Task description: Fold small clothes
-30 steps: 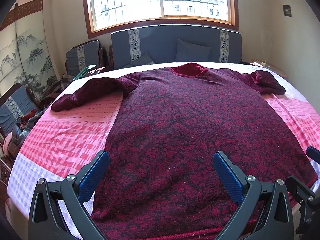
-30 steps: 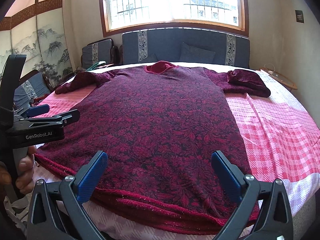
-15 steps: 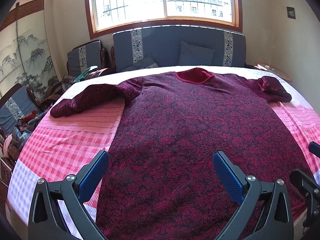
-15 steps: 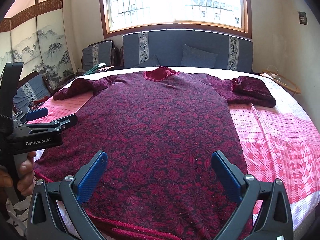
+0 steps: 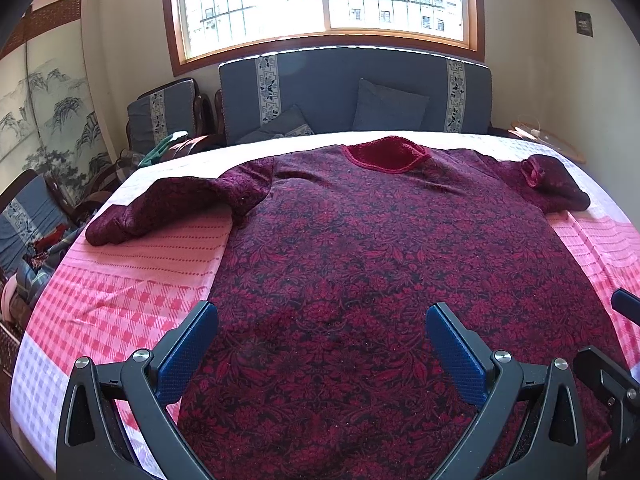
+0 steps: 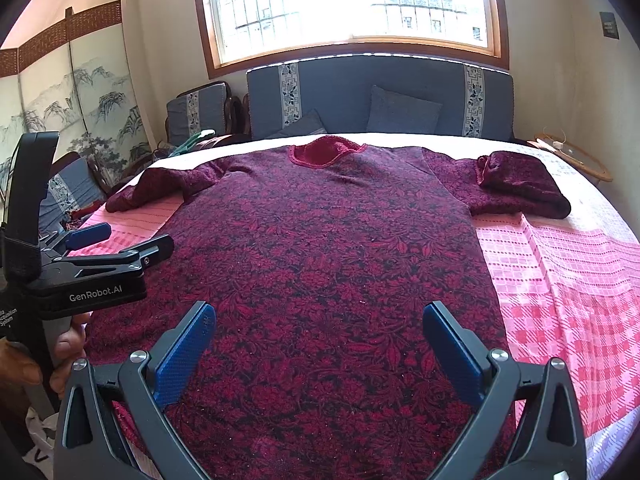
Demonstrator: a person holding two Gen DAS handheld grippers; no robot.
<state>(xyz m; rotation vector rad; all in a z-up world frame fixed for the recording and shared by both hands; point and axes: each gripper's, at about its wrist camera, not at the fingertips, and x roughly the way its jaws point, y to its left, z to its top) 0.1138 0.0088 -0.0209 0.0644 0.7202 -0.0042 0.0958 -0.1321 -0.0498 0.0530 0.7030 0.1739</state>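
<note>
A dark red floral sweater [image 5: 380, 264] [image 6: 328, 264] lies flat on the bed, neck toward the far side. Its left sleeve [image 5: 168, 204] stretches out straight; the right sleeve [image 6: 520, 188] is folded back into a bunch. My left gripper [image 5: 322, 316] hovers open over the sweater's lower left part, nothing between its blue pads. My right gripper [image 6: 319, 316] stands open over the lower right part, also holding nothing. In the right wrist view the left gripper [image 6: 116, 244] shows from the side, held by a hand [image 6: 60, 348].
A pink checked bedsheet [image 5: 120, 280] [image 6: 560, 280] covers the bed under the sweater. Beyond the far edge stands a blue sofa [image 5: 352, 92] with cushions below a window. A folding screen [image 6: 80, 100] and chairs line the left; a round side table [image 6: 576, 156] sits at right.
Both grippers have moved forward over the sweater's lower part, so the hem has dropped out of view. Both stay open, and the sweater has not shifted.
</note>
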